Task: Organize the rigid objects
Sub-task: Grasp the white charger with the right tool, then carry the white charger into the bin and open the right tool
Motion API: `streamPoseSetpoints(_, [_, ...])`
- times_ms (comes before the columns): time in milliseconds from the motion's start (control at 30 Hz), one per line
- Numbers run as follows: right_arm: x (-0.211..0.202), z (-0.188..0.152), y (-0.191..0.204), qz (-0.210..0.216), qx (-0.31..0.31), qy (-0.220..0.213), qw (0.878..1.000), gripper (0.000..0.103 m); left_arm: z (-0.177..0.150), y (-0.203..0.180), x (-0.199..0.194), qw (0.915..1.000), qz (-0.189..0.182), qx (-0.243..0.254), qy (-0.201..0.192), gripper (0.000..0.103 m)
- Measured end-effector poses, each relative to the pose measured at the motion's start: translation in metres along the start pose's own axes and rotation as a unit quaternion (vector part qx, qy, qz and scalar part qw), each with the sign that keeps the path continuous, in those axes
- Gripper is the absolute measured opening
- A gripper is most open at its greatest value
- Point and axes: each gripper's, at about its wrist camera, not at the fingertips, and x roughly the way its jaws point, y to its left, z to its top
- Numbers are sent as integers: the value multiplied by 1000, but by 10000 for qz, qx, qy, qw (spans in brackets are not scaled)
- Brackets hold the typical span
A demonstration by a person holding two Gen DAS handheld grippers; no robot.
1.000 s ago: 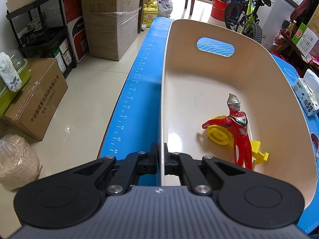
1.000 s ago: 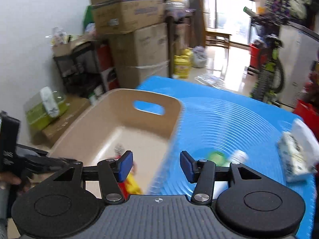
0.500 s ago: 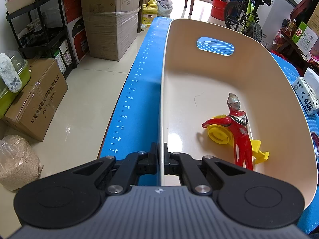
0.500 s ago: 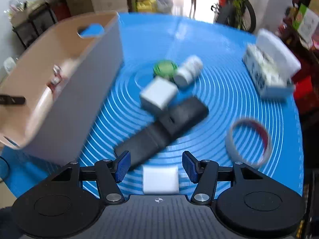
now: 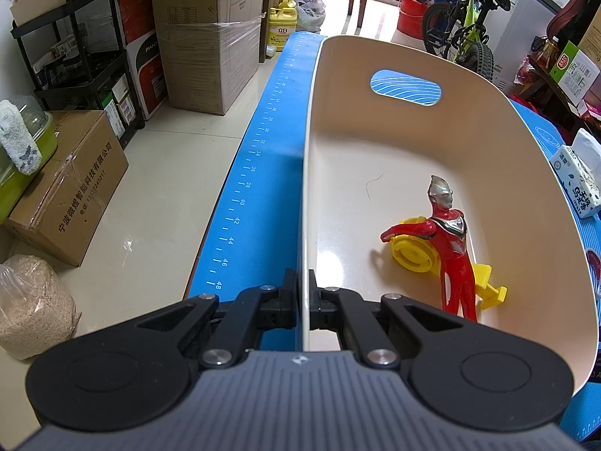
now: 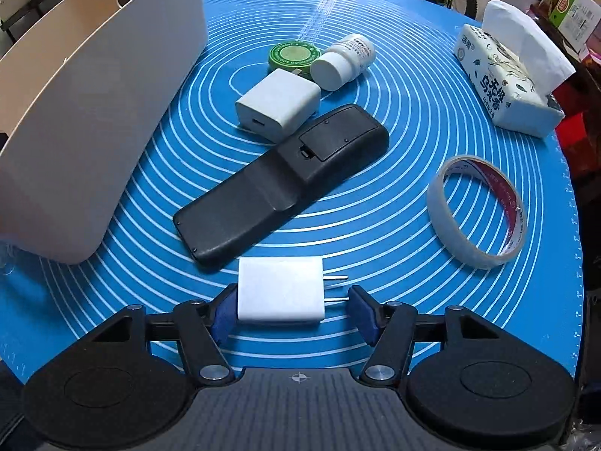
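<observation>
My left gripper (image 5: 303, 300) is shut on the near wall of the beige bin (image 5: 306, 173), which holds a red figure (image 5: 450, 240) and a yellow toy (image 5: 413, 255). My right gripper (image 6: 293, 312) is open low over the blue mat, its fingers on either side of a white plug charger (image 6: 280, 289). Beyond it lie a black remote (image 6: 281, 184), a second white charger (image 6: 278, 103), a green tin (image 6: 295, 56), a white bottle (image 6: 343, 60) and a tape roll (image 6: 475, 210). The bin's outer wall (image 6: 94, 105) stands at the left.
A tissue pack (image 6: 507, 75) lies at the mat's far right. Cardboard boxes (image 5: 206, 34), a black shelf (image 5: 75, 56), a grain bag (image 5: 30, 308) and a bicycle (image 5: 465, 34) stand on the floor beyond the table edge.
My right gripper swung from over the bin to the right and down onto the mat, and now straddles the white plug charger. The left gripper has not moved.
</observation>
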Motion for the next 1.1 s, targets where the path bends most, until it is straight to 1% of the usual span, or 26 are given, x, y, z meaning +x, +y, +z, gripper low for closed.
streamPoseSetpoints(100, [-2,-2,-1,74,-3,-134,9999,64,0,0,0,10000,-3,-5,0,4])
streamPoseSetpoints(200, [-7,-3,2,53,-114,-268,9996,64,0,0,0,10000,0,-2,1,4])
streamPoseSetpoints(433, [-39,9,2,76,-99,-855,9963,64,0,0,0,10000,-3,-4,1,4])
streamPoseSetpoints(533, [-62,23,5,178,-148,-1199,9925,64,0,0,0,10000,2,0,2,4])
streamPoseSetpoints(633, [-87,43,14,285,-265,-1625,9859,64,0,1,0,10000,4,5,3,4])
streamPoseSetpoints(700, [-104,57,23,391,-373,-1898,9803,64,0,0,0,10000,2,0,5,4])
streamPoseSetpoints(800, [-120,76,42,548,-594,-2180,9726,64,0,1,0,10000,10,6,5,4])
streamPoseSetpoints(967, [-124,104,76,833,-1005,-2361,9629,64,-1,0,0,10000,8,5,6,4])
streamPoseSetpoints(1100, [-111,118,110,1002,-1379,-2241,9595,64,-1,1,1,10000,12,15,6,4])
